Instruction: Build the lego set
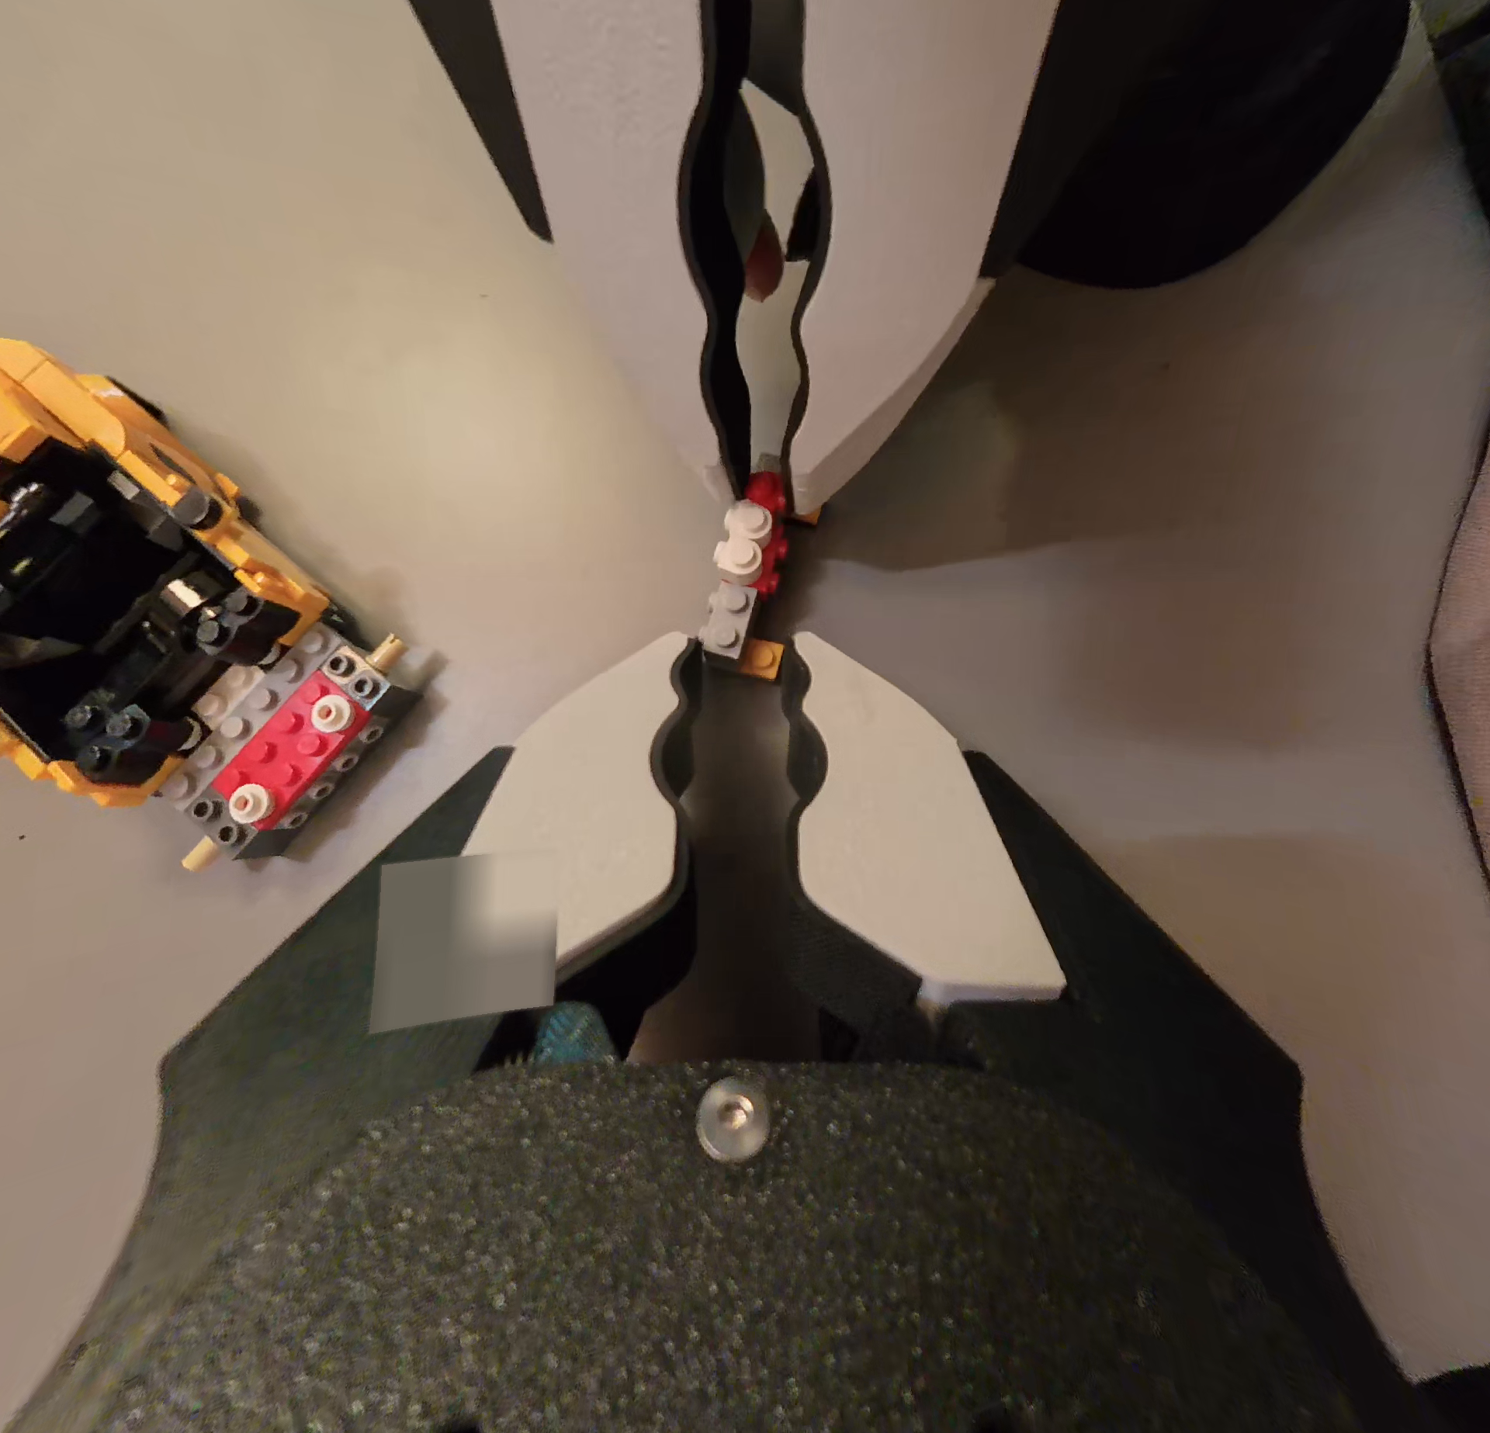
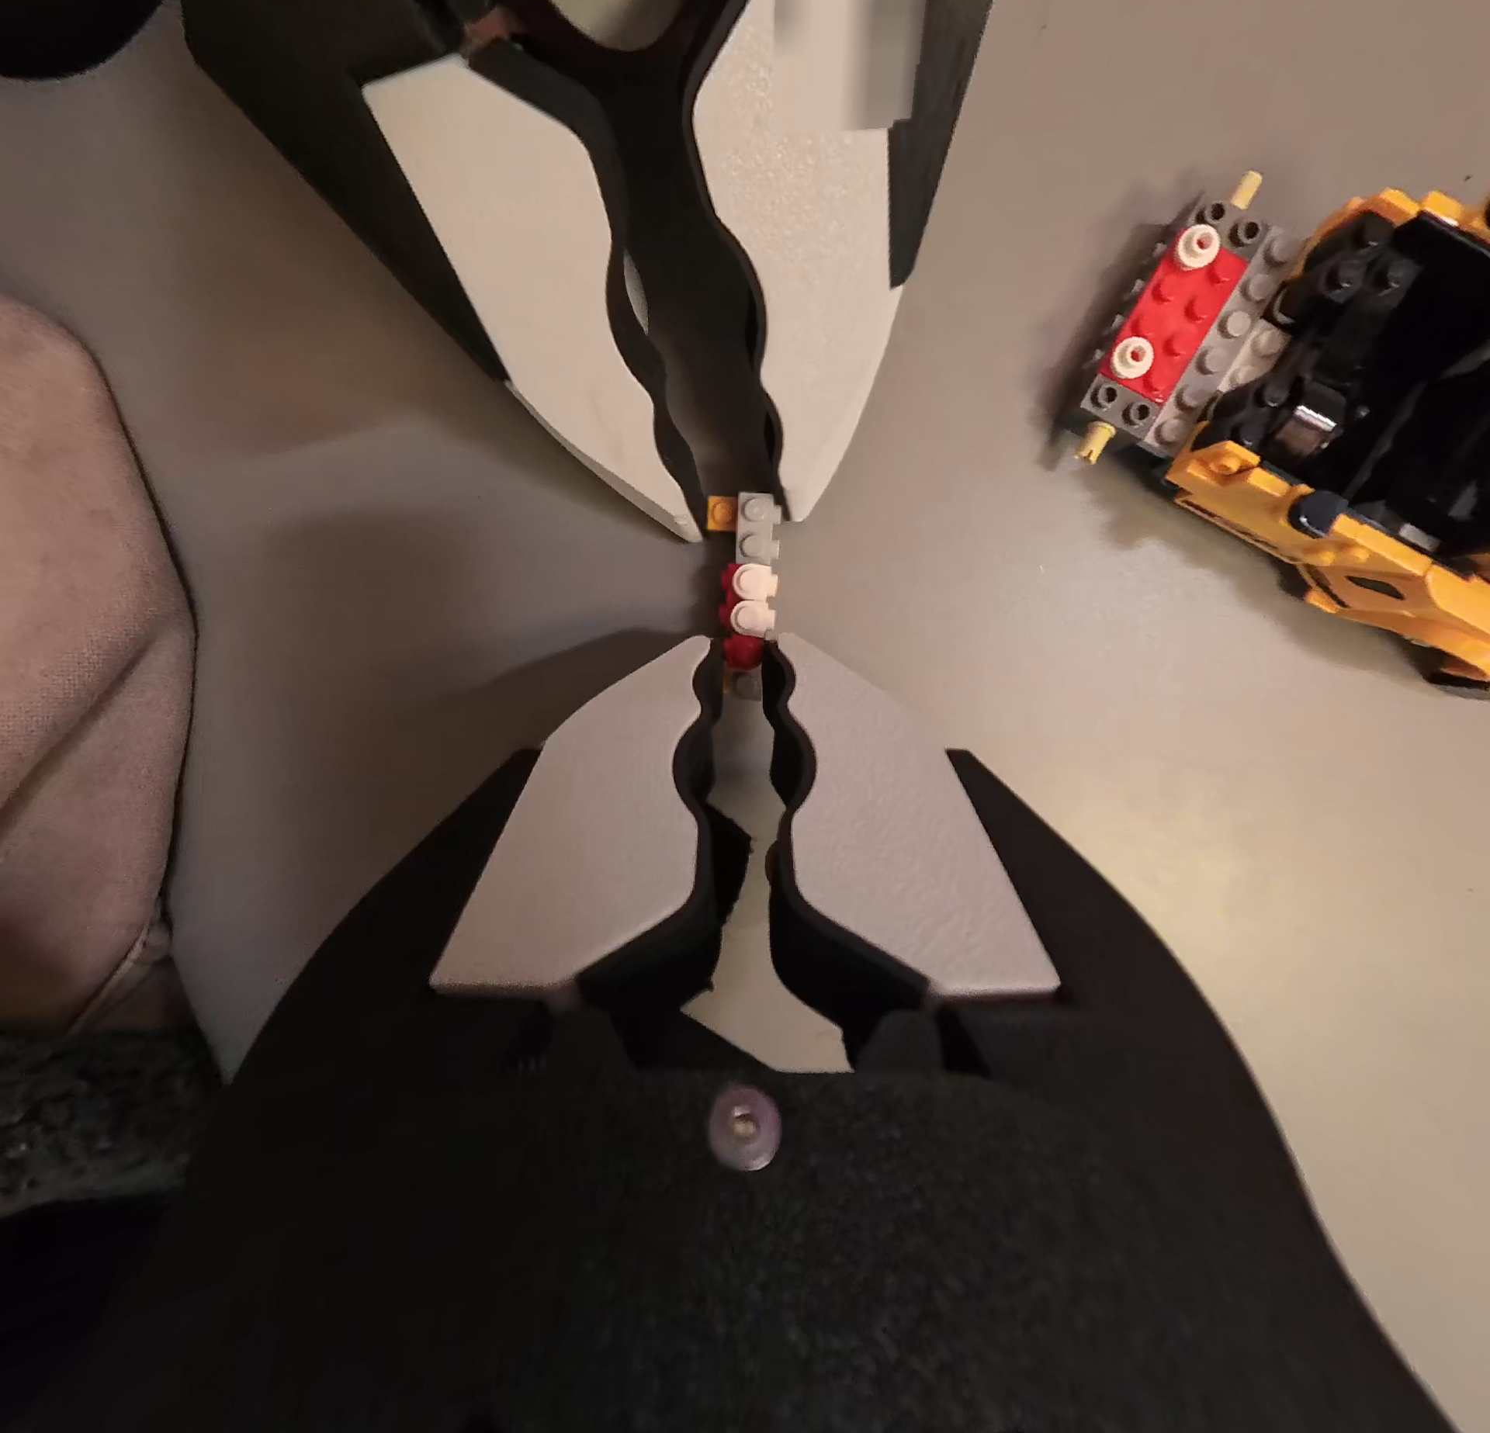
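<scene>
The left gripper and the right gripper face each other tip to tip, fingers narrowed on opposite ends of a small brick strip above the table. A yellow car model sits apart.

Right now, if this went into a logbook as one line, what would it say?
left claw: shut on brick strip | right claw: shut on its other end | yellow car: on table, untouched
</scene>
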`<state>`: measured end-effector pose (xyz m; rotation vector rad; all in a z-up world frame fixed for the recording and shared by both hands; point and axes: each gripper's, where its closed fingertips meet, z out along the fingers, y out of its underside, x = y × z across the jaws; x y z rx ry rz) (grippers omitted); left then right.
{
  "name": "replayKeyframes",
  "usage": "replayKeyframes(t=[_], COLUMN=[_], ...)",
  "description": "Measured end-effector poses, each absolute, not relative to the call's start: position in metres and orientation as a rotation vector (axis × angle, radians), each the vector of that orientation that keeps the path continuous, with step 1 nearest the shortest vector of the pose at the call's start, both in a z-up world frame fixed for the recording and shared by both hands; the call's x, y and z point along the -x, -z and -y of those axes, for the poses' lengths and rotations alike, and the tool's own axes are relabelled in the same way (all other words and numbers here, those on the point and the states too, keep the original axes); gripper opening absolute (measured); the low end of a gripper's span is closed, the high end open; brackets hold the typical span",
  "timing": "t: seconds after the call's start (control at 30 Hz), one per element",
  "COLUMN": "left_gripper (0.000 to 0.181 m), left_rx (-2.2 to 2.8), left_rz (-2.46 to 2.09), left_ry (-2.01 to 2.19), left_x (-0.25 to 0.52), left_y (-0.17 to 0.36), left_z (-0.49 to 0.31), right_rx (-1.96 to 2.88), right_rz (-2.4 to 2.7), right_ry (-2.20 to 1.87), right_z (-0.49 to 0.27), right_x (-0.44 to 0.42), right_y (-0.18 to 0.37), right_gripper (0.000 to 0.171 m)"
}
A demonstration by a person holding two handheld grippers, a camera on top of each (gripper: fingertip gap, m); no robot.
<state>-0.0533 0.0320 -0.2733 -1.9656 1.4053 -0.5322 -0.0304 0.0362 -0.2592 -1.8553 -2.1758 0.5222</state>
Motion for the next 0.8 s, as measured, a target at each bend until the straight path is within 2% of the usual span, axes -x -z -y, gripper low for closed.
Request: replayKeyframes(t=[0.37, 0.8], left_gripper=[0.017, 0.016], left_rx=[1.919, 1.932], left_rz=[-1.426, -1.421], left_ry=[0.662, 0.61], left_x=[0.048, 0.049], left_y=[0.268, 0.269], left_z=[-0.023, -0.025], right_rx=[1.645, 1.642], right_rz=[2.317, 2.271], right_ry=[-0.577, -0.554], right_z=[-0.032, -0.031], right_x=[0.025, 0.039], right_y=[0.258, 0.251], right_gripper=[0.009, 0.015])
